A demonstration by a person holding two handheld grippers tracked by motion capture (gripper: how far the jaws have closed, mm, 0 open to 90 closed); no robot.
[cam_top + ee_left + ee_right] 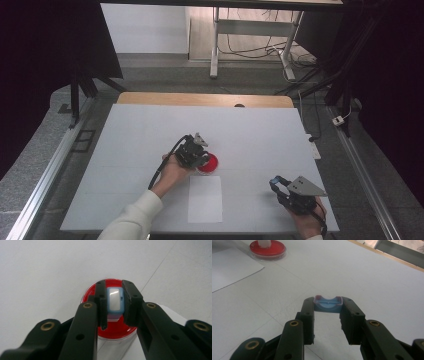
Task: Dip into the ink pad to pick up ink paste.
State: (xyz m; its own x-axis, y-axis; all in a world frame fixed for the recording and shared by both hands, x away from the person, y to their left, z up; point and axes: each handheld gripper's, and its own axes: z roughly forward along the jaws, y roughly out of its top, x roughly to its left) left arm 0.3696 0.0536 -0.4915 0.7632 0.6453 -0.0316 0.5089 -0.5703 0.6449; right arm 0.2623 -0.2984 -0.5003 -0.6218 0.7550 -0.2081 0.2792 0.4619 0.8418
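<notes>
Left gripper (115, 312) is clamped on the blue-rimmed stamp (115, 300) standing upright right over the red dish (115, 331) mid-frame, while right gripper (327, 320) pinches the blue cap (328, 304).

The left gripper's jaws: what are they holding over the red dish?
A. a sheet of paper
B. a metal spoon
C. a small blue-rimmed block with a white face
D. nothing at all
C: in the left gripper view the left gripper has its jaws clamped on a blue-rimmed white block above the red dish.
</notes>
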